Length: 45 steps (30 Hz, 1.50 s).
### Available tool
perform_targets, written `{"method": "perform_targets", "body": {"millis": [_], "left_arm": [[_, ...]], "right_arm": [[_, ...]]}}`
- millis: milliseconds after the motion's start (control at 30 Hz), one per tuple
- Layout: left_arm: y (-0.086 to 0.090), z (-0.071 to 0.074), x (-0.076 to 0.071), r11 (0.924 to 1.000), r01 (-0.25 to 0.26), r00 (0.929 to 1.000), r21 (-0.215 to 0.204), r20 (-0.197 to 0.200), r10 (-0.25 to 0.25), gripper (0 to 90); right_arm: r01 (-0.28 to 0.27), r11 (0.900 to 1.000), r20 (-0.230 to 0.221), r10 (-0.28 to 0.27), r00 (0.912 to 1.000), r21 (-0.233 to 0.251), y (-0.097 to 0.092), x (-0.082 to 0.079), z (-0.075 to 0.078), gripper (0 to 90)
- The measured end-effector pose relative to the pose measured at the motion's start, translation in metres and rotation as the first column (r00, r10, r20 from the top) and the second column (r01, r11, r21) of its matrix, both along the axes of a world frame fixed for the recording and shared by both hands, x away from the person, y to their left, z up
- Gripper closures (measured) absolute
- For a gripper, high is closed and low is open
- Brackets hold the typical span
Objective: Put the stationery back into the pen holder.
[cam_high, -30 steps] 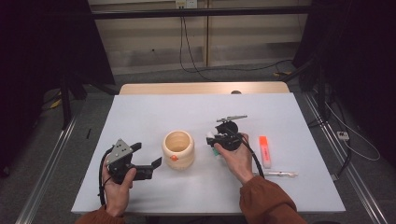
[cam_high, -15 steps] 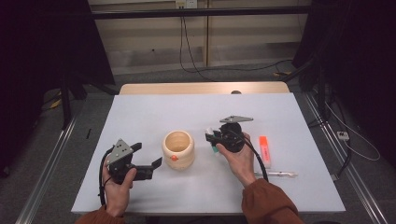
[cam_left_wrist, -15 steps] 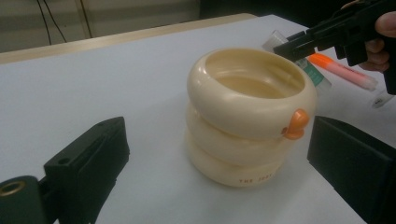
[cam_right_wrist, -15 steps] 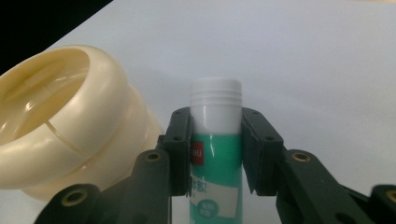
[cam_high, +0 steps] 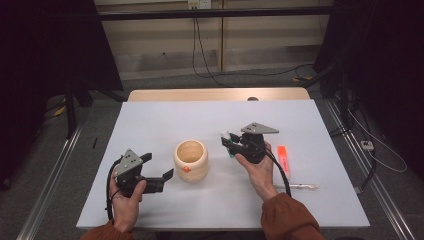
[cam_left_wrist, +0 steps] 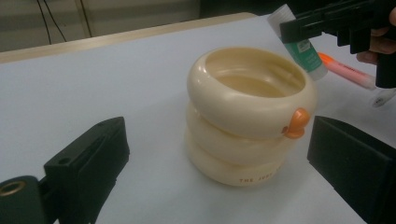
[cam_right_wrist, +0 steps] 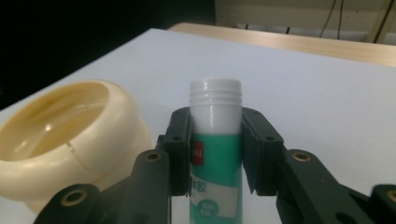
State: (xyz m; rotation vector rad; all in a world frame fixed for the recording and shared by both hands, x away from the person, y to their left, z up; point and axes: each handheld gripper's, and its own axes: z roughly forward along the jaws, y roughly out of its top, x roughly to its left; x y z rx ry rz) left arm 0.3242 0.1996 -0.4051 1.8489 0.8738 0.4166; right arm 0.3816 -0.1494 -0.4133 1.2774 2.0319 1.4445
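One glue stick [cam_right_wrist: 215,140], seemingly clamped

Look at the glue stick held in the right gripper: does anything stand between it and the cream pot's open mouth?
Nothing visible does. The right gripper holds the glue stick beside the cream pot, with bare table between them and the pot's mouth uncovered.

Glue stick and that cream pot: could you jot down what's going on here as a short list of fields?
Held item: glue stick, white cap, green label
Holder: right gripper, jaws clamped on its sides
Container: cream ringed pot, open top, orange knob
Left gripper: open, beside the pot, holding nothing
Also on table: orange highlighter, clear pen
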Motion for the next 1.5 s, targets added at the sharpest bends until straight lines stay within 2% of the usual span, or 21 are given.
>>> {"method": "perform_targets", "body": {"millis": [200, 433, 500, 767, 1133, 1267, 1367, 1500], "left_arm": [[0.000, 0.000, 0.000, 1.0000, -0.005, 1.0000, -0.002, -0.002, 0.005, 5.1], [0.001, -0.001, 0.000, 1.0000, -0.002, 1.0000, 0.004, 0.000, 0.002, 5.1], [0.001, -0.001, 0.000, 1.0000, -0.003, 1.0000, 0.004, 0.000, 0.003, 5.1], [0.001, 0.000, 0.000, 1.0000, -0.006, 1.0000, 0.000, 0.001, 0.006, 5.1], [0.001, 0.000, 0.000, 1.0000, -0.002, 1.0000, -0.007, 0.005, 0.002, 5.1], [0.001, 0.000, -0.001, 1.0000, 0.005, 0.9999, -0.008, 0.013, -0.005, 5.0], [0.002, 0.001, -0.002, 0.9999, -0.003, 0.9994, -0.012, 0.034, 0.003, 4.9], [0.003, 0.001, -0.002, 0.9999, -0.004, 0.9996, -0.016, 0.029, 0.004, 4.9]], "right_arm": [[-0.041, 0.9992, 0.062, 0.040, 0.9973, 0.004, 0.002, -0.003, 0.004, 66.1], [-0.083, 0.9944, 0.159, 0.071, 0.9847, 0.065, 0.005, -0.006, 0.012, 66.1], [-0.090, 0.9917, 0.175, 0.073, 0.9818, 0.092, 0.005, -0.007, 0.013, 66.1], [-0.125, 0.9837, 0.231, 0.092, 0.9685, 0.130, 0.008, -0.005, 0.024, 66.2], [-0.175, 0.9742, 0.268, 0.132, 0.9543, 0.142, 0.030, 0.001, 0.038, 66.2], [-0.204, 0.9698, 0.283, 0.160, 0.9459, 0.134, 0.041, 0.002, 0.042, 66.2], [-0.218, 0.9674, 0.277, 0.176, 0.9446, 0.129, 0.048, 0.003, 0.043, 66.1], [-0.230, 0.9654, 0.266, 0.192, 0.9448, 0.122, 0.059, 0.005, 0.040, 66.1]]}}
